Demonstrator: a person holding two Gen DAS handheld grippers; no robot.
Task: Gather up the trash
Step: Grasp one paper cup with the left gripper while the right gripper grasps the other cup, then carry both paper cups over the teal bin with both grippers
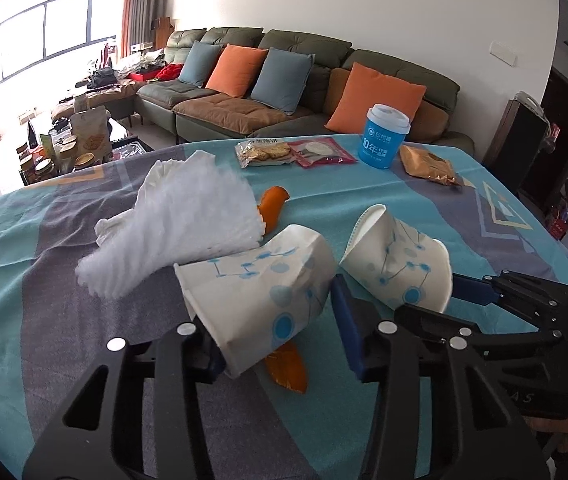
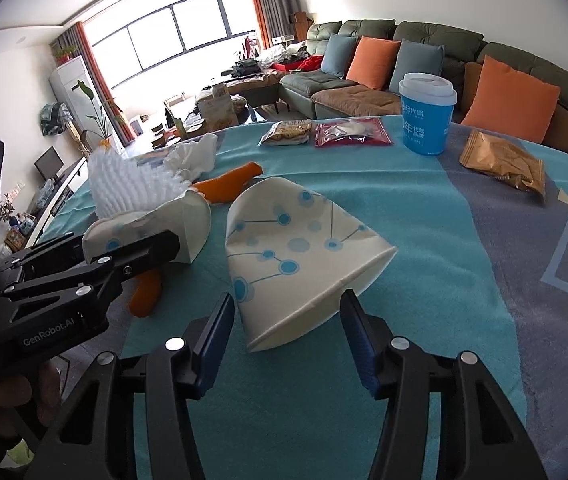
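A: Where are the cups?
B: Both lie crushed on the tablecloth (image 1: 63,216). The left gripper (image 1: 279,330) straddles the left cup (image 1: 259,296), beside the tissue (image 1: 179,224) and orange peel (image 1: 288,368).
A: Gripped?
B: Left pad touches; I cannot tell about the other.
A: And the right gripper (image 2: 288,332)?
B: Half-spread around the right cup (image 2: 296,256), pads apart from it.

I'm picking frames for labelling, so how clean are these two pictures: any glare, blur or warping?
Left wrist view: the window is blown out white, the sofa line bows with fisheye warping, and the crushed paper cup is sharp. Right wrist view: the window glares too, the corners go dark, and the second paper cup and blue cup are crisp.
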